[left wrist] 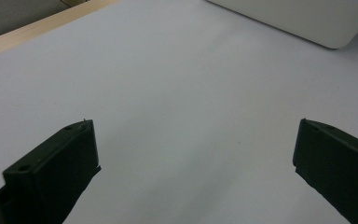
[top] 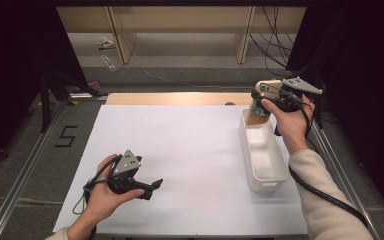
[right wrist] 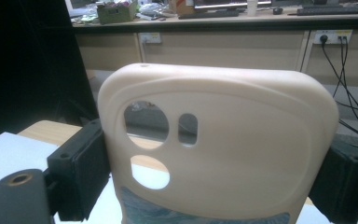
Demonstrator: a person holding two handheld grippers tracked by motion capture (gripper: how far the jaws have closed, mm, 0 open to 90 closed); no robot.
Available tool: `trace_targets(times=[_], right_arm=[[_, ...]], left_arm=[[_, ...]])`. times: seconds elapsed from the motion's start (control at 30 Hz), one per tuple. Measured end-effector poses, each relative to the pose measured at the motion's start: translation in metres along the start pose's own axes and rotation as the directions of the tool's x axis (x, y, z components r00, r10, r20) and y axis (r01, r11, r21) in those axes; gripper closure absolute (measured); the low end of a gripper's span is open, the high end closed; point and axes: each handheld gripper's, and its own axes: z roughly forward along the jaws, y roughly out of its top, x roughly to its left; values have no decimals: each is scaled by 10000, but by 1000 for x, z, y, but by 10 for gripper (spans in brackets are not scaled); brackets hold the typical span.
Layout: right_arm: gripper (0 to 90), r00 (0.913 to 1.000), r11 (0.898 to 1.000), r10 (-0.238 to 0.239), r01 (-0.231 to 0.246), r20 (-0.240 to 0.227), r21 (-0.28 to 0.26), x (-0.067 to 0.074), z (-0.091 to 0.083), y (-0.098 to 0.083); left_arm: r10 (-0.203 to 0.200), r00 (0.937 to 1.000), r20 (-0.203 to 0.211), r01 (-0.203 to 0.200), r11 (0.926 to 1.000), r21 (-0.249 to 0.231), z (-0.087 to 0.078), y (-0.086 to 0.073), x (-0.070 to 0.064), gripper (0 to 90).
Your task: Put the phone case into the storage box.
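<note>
The right gripper (top: pixel 260 100) clamped a phone case (right wrist: pixel 214 149) widthwise, probably to lower it into the white bin (top: pixel 275 172) at three o'clock, while the left gripper (top: pixel 152 186) idled wide open, holding nothing.

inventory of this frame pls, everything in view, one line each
phone case: 1, cream, upright between the right gripper's jaws above the bin's far end
bin: 1, white, oblong, right side of the sheet
sheet: 1, white, covering the table
table: 1, light wood, edge showing beyond the sheet
number 5: 1, black, on the floor at left
left gripper: 1, black, open, low over the sheet
right gripper: 1, black, shut on the phone case
</note>
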Motion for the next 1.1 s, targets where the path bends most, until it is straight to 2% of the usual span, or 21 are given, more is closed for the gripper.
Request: trace_targets(times=[1.1], right_arm=[[133, 9999, 10000, -22, 21, 104, 83, -3, 10, 7]], left_arm=[[-18, 10000, 3, 18, 10000, -48, 0, 0, 1, 0]])
